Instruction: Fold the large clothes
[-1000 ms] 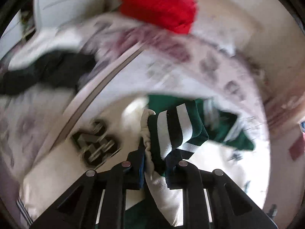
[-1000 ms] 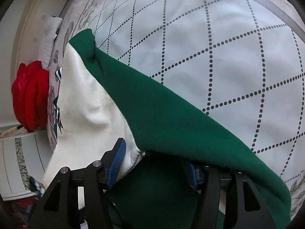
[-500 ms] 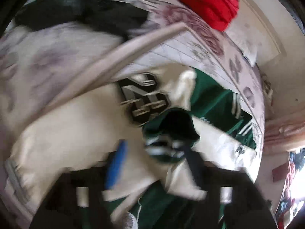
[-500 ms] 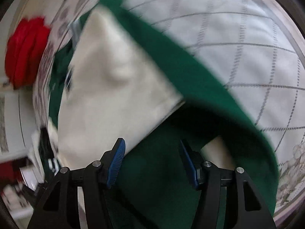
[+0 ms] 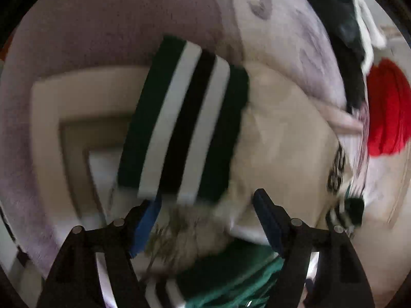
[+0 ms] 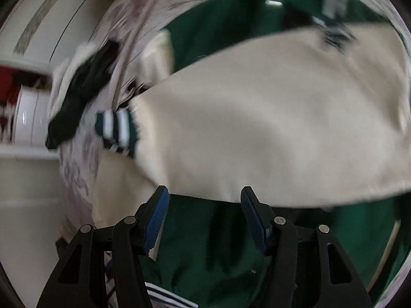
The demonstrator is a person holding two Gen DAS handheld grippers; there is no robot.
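Observation:
A green and cream varsity jacket lies on the bed. In the left wrist view its striped green, white and black cuff (image 5: 185,125) lies just ahead of my open left gripper (image 5: 208,202), with the cream sleeve (image 5: 282,148) to the right. In the right wrist view the cream sleeve (image 6: 269,118) lies folded across the green body (image 6: 218,243), and my right gripper (image 6: 204,195) is open and empty at the sleeve's near edge. The other striped cuff (image 6: 117,131) shows at the left.
A red garment (image 5: 388,107) and a black and white garment (image 5: 344,20) lie on the pale floral bedspread (image 5: 102,38). The black garment also shows in the right wrist view (image 6: 77,97). White furniture (image 6: 30,59) stands beside the bed.
Both grippers have opened and let go of the jacket. The left let the striped cuff drop ahead of it. The right released the green body, and the cream sleeve now lies across it.

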